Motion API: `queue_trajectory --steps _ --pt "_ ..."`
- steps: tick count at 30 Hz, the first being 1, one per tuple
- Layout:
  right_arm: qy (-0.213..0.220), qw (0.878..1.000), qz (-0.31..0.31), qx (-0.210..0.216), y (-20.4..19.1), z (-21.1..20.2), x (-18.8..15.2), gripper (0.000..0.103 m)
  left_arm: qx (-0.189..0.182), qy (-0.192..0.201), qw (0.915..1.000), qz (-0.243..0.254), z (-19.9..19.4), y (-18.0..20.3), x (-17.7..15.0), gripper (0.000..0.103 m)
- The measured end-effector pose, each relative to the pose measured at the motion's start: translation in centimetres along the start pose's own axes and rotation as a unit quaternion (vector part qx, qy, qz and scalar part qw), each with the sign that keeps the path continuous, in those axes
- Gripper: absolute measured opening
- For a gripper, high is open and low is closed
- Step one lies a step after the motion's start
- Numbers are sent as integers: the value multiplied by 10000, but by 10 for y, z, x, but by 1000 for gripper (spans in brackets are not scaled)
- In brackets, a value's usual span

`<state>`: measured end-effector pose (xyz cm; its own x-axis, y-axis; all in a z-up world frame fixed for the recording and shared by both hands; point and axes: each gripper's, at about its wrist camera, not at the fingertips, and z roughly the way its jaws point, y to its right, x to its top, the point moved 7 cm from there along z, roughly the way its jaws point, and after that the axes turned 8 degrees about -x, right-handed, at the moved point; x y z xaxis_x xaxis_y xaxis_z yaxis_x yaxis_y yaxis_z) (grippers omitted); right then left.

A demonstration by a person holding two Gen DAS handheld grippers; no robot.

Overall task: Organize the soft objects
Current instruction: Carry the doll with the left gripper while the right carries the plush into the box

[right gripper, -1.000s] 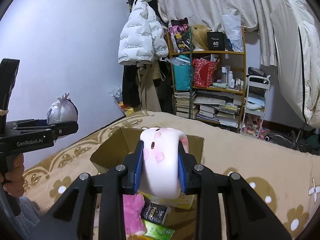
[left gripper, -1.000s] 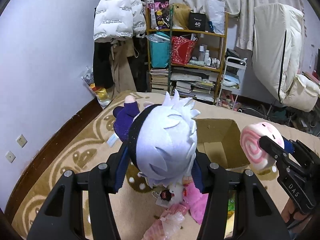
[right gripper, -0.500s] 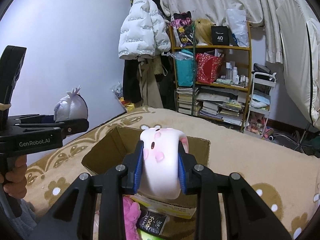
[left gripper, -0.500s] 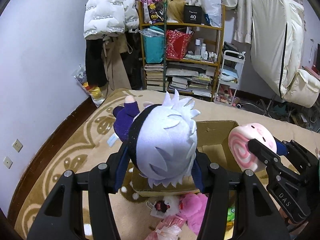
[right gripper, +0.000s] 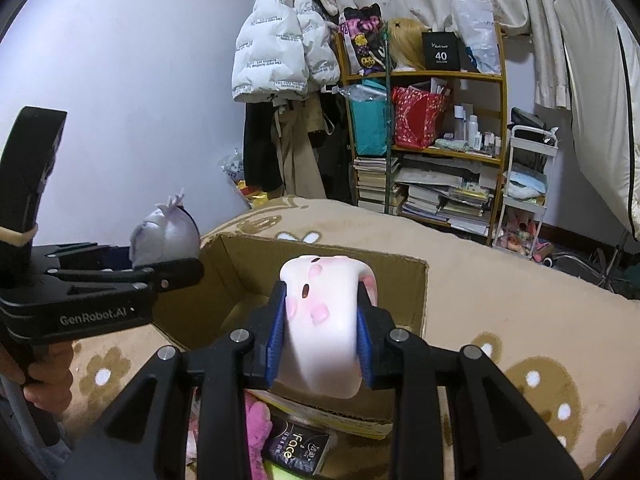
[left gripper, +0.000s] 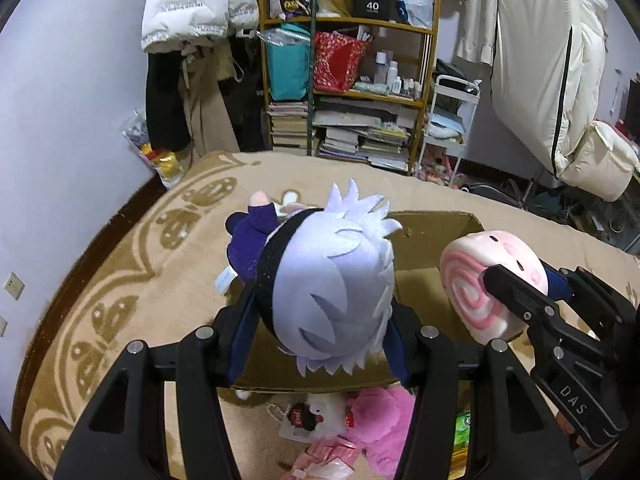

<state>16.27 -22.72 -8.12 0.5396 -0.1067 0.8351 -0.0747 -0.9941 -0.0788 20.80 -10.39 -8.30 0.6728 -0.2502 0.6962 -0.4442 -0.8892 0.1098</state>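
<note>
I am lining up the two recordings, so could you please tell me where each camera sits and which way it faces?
Left wrist: sits on the left gripper, looking down its fingers past the white-haired plush doll it clamps, toward the cardboard box and bookshelf; the right gripper shows at right.
Right wrist: sits on the right gripper, looking past the pink swirl plush it clamps, into the same box; the left gripper and a hand show at left.
Shared: both plush toys, box, bookshelf, white puffer jacket.

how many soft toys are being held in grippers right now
2: a white-haired plush doll in the left gripper, a pink swirl plush in the right gripper. More lie loose below.
</note>
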Motion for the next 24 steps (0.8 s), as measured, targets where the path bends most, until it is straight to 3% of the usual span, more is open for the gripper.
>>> queue_trajectory --steps 24 --pt "-339 9994 76 57 3 19 -19 41 -37 -488 9988 -44 30 -6 -25 56"
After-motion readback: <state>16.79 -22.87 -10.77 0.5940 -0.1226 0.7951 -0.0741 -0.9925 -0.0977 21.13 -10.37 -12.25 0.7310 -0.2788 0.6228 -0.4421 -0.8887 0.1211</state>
